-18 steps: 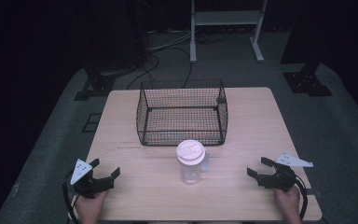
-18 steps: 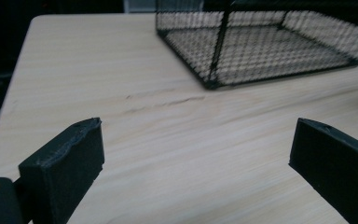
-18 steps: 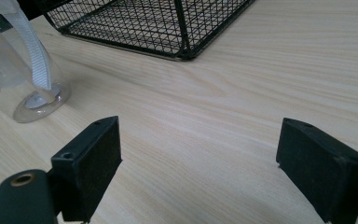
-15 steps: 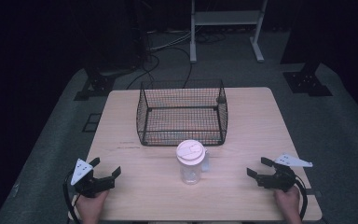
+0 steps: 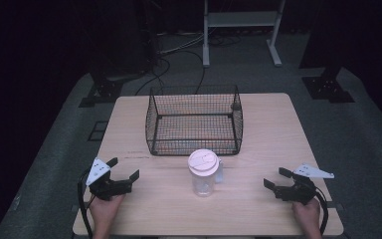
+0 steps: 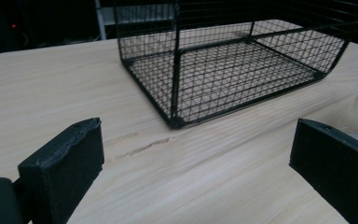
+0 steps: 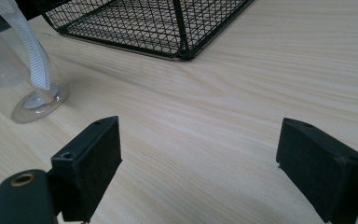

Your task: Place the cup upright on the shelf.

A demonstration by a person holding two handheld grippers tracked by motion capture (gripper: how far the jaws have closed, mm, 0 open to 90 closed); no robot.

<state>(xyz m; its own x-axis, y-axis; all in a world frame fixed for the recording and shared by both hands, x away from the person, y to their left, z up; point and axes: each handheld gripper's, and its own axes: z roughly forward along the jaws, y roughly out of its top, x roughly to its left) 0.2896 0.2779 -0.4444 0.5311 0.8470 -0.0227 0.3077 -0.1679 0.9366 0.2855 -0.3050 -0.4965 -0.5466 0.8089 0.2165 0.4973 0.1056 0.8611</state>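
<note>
At the left of the wooden worktop (image 5: 273,124), near its front edge, the left gripper (image 5: 125,170) rests in the person's hand with its jaws apart and nothing between them. Just right of it, well apart, stands a clear plastic cup (image 5: 203,172) with a white lid, upright, directly in front of the black wire basket (image 5: 194,120). Farther right, the right gripper (image 5: 277,178) sits low at the front edge, its jaws likewise spread wide around bare wood, pointing toward the cup.
</note>
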